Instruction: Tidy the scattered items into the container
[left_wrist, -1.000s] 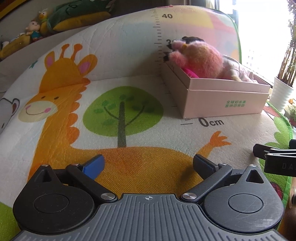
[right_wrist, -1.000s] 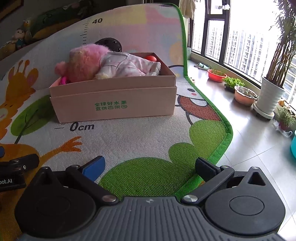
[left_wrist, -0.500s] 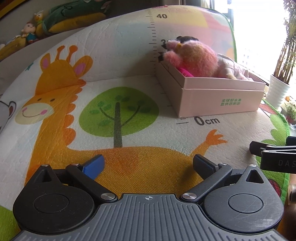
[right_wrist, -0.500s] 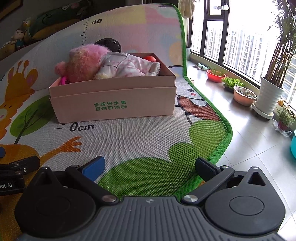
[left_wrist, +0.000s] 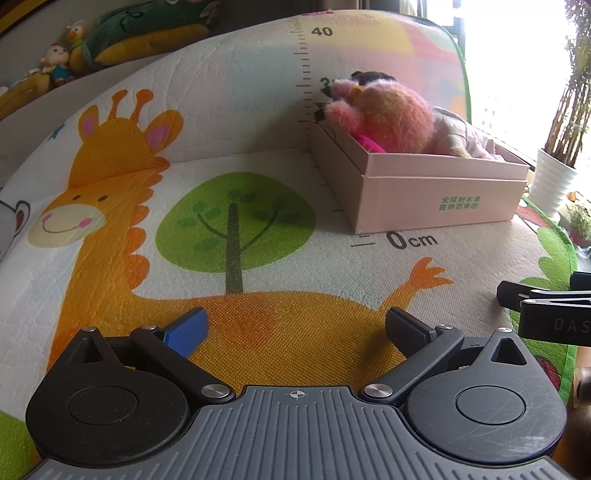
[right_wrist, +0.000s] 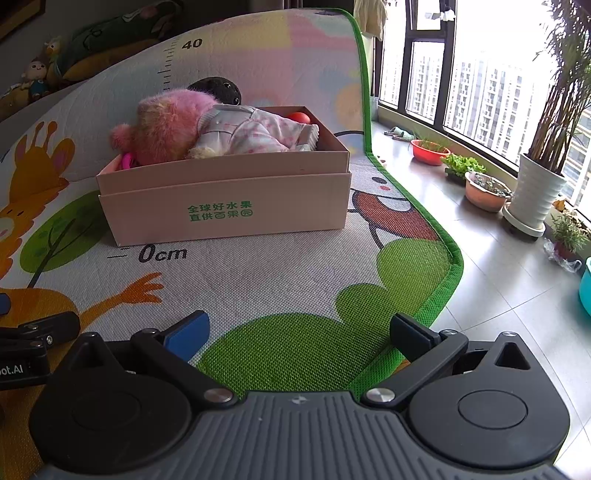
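The left tool (left_wrist: 295, 326) hovers low over the play mat (left_wrist: 258, 236) with its two fingers spread wide apart and nothing between them; the right tool (right_wrist: 299, 334) is likewise spread wide and empty. In the left wrist view the right tool shows only as a black tip cut off at the 3 o'clock edge, and in the right wrist view the left tool is cut off at 9 o'clock.

The play mat fills most of both views, printed with a giraffe, a green tree and a height ruler marked "0cm" and "40"; its far part curves up against a sofa or ledge that is hard to make out. The pink cardboard box (right_wrist: 229, 206) stands on the mat at 11 o'clock in the right wrist view and at 2 o'clock in the left wrist view, just behind the "0cm" mark, green printing on its front wall. A fluffy pink doll (right_wrist: 170, 125) in a pale checked dress lies across the top of the box, hiding most of the inside. Beside it only parts show: a red ball (right_wrist: 299, 117) at the far corner, a bright pink item (right_wrist: 127, 160) at the near left corner, and a dark round thing (right_wrist: 218, 90) behind the doll, inside or behind the box I cannot tell. A white plant pot (right_wrist: 535, 192) stands on the tiled floor at 3 o'clock.
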